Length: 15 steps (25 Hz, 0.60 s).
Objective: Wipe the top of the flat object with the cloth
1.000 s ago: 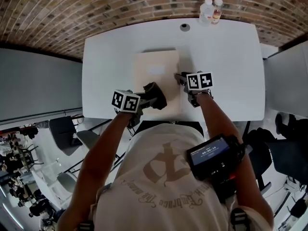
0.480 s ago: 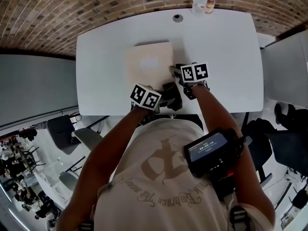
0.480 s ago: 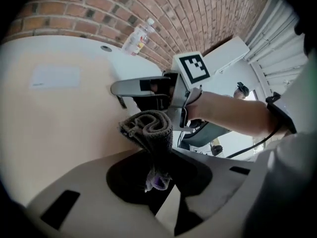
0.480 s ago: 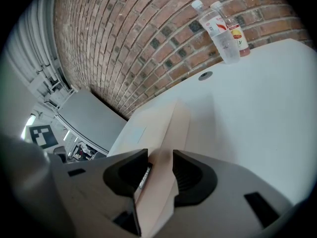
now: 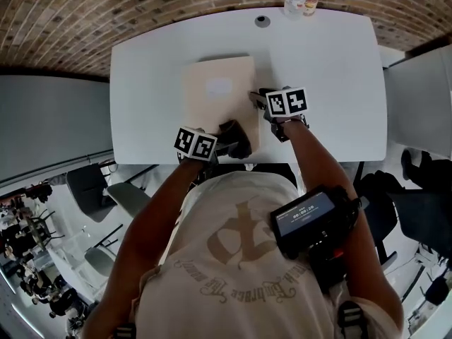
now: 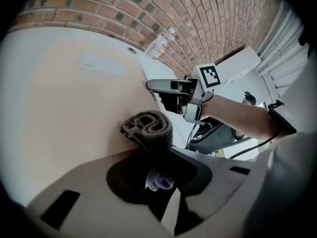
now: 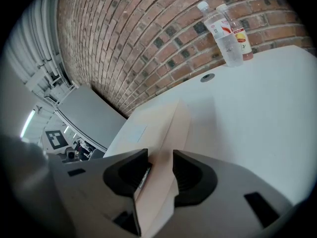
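The job now is rubbing the top of the flat tan object, which lies on the white table. To do it well, I think the cloth should press down flat and slide in long, slow rows from the near end to the far end. That way no spot gets missed, and the object must not slip. The left gripper is squeezed tight on the dark rolled cloth, which looks to touch the object's near end. The right gripper pinches the object's right edge.
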Tool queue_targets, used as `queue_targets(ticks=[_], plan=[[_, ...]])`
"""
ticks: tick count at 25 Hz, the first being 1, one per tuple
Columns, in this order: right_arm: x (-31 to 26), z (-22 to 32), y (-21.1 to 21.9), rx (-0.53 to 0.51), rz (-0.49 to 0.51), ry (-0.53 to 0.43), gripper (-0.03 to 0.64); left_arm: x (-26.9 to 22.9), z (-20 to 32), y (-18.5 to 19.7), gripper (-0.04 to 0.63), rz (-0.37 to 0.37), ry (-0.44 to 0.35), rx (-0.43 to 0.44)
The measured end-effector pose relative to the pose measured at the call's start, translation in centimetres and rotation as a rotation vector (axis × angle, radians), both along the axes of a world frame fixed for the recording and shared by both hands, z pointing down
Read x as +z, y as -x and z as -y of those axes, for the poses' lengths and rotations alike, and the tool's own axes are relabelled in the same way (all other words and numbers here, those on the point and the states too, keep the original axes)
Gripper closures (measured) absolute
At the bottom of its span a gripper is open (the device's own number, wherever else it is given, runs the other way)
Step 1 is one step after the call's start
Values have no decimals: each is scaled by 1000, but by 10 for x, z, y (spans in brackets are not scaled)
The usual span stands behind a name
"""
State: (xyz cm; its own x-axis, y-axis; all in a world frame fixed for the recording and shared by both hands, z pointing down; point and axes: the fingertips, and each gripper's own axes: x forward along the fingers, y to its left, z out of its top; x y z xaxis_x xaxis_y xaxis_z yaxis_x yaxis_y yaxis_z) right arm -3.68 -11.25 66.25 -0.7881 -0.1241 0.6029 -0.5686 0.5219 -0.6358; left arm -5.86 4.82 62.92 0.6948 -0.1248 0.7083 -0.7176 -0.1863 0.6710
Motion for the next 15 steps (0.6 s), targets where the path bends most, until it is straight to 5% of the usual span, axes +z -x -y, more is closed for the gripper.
queue_targets(ticks=[15], plan=[[0,0,-1,9,-56,-16,445,-1,-39,110,488,-19,-3,-171]])
